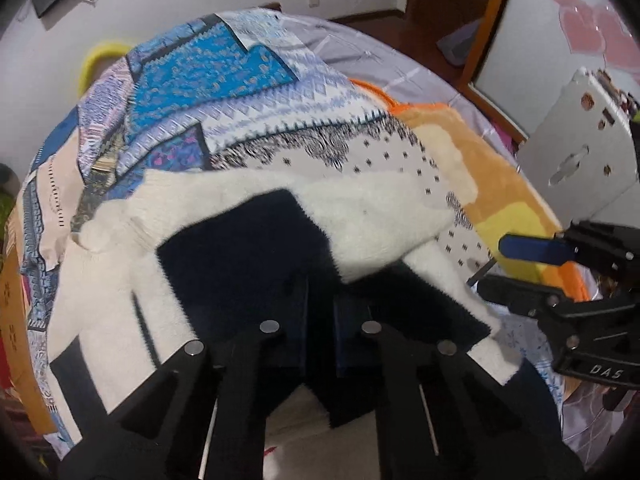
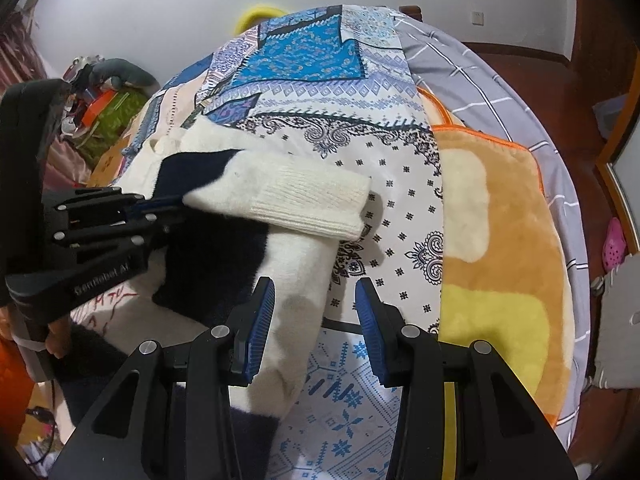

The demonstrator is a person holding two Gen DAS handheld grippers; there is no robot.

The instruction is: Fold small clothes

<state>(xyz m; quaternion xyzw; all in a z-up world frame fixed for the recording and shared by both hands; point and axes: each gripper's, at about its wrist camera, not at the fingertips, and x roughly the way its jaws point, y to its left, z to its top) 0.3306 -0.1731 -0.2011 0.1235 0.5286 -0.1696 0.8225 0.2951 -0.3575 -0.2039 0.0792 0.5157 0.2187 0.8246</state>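
A fluffy white and navy sweater (image 1: pixel 360 216) (image 2: pixel 304 264) lies on a patterned cloth on the bed. Its white sleeve with a ribbed cuff (image 2: pixel 320 200) is folded across the body, pointing right. In the right wrist view my left gripper (image 2: pixel 168 206) comes in from the left, shut on the sweater where the sleeve meets the navy part. In its own view the left gripper (image 1: pixel 320 312) has its jaws together on navy fabric. My right gripper (image 2: pixel 316 320) (image 1: pixel 500 270) hangs open over the sweater's right edge, with the white knit beside its left pad (image 2: pixel 260 320).
The blue and white patterned cloth (image 2: pixel 312 92) covers the bed's middle. An orange and yellow plush blanket (image 2: pixel 500 240) lies to the right, on a grey checked sheet (image 2: pixel 460 72). Wooden floor with a pink shoe (image 2: pixel 614 240) is beyond the right edge. Clutter sits at far left.
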